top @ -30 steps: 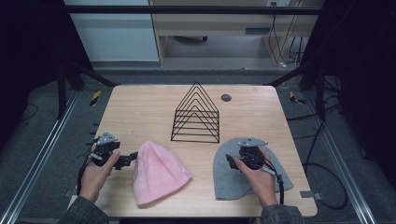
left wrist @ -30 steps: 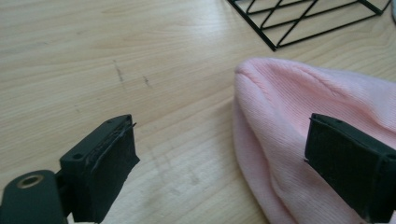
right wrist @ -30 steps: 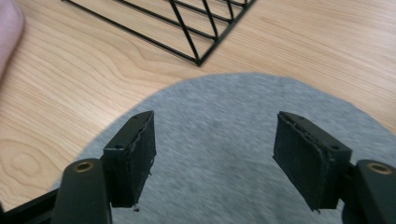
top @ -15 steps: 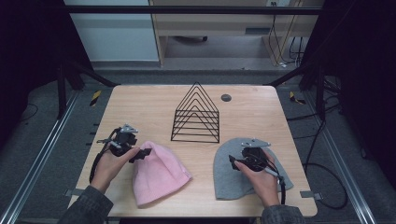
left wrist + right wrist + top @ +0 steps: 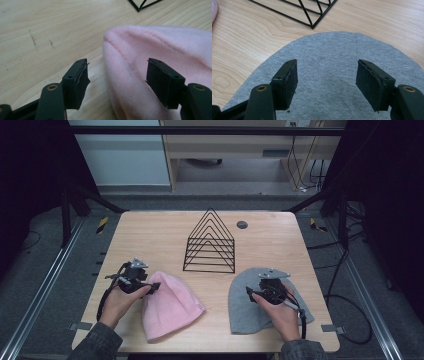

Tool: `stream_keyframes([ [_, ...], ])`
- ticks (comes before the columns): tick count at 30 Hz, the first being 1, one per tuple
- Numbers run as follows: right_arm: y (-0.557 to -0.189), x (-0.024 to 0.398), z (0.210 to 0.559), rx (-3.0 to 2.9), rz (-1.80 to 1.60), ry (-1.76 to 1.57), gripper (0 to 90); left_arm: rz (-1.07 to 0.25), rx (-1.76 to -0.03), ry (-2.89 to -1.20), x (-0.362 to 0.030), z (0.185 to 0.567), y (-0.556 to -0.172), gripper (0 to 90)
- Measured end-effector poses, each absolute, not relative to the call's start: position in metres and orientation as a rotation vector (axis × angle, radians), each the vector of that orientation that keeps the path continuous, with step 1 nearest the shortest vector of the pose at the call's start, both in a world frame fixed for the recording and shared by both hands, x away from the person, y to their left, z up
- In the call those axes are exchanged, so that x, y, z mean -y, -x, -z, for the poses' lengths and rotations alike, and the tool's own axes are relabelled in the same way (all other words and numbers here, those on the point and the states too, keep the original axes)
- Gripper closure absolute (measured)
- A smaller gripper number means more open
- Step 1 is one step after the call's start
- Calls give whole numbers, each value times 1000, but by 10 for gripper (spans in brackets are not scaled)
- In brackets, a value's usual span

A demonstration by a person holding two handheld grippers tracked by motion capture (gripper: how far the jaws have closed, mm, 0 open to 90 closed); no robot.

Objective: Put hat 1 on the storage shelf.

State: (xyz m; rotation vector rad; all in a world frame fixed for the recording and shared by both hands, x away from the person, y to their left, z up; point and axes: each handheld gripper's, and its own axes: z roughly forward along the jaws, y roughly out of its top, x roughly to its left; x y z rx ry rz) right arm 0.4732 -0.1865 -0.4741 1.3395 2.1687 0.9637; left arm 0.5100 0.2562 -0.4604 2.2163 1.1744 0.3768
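Left claw (image 5: 117,75) closing around pink beanie (image 5: 167,305) edge, not yet pinching.
Right claw (image 5: 325,82) spread over grey beanie (image 5: 252,302); the left may catch one layer only.

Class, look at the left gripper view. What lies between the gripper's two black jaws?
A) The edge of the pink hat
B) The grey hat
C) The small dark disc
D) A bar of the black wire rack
A: in the left gripper view the rounded edge of the pink hat sits between the parted jaws of the left gripper, which have just been closing and do not yet press on it.
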Motion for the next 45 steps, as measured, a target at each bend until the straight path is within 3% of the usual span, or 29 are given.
stream_keyframes([
  [7, -474, 185, 475, -2182, -952, -1335, 333, -287, -1158, -2235, -256, 470, -511, 435],
  [14, -474, 184, 476, -2186, -952, -1328, 338, -282, -1134, -2234, -252, 468, -511, 680],
  [18, -474, 184, 476, -2185, -954, -1332, 342, -303, -1120, -2209, -249, 464, -509, 759],
  [34, -475, 193, 475, -2140, -987, -1378, 343, -511, -931, -2153, -232, 419, -484, 788],
  [45, -469, 190, 469, -2124, -1033, -1348, 345, -549, -780, -2145, -220, 381, -468, 791],
])
